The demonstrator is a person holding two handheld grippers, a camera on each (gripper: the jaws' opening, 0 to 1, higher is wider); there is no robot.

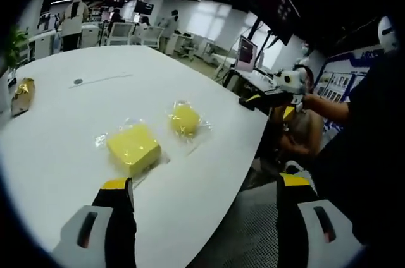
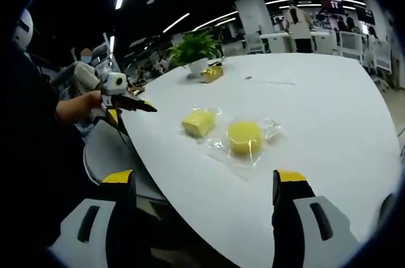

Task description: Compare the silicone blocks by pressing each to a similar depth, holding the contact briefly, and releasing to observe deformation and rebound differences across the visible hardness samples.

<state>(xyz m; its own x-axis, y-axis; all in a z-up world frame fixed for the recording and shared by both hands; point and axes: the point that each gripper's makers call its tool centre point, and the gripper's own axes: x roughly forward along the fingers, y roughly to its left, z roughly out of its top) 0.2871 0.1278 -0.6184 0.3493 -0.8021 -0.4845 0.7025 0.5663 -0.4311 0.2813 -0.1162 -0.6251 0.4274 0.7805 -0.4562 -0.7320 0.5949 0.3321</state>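
- Both pairs of jaws stand wide apart and hold nothing: the left gripper hangs over the near table edge, its left jaw above the tabletop and its right jaw off the edge over a mesh chair seat; the right gripper is likewise spread, short of the samples.
- Just ahead of the left jaws, on the white table, lies the rectangular silicone block in clear wrap; the rounder silicone block sits near it, apart, also wrapped.
- In the right gripper view the order reverses: the rounder one is nearer the jaws, the rectangular one beyond.
- The rectangular block lies flat, broad face up, one corner toward the left gripper; its long axis seems to run diagonally across the left gripper view, though the fisheye makes this uncertain. The rounder block shows no clear long axis.
- Judged step: approach, no contact yet. To do it well, come down square onto the broad face, centred, press each block to matching depth, pause, then lift straight off so the wrap does not drag the block.
- Farther off stand a potted plant and a gold packet.
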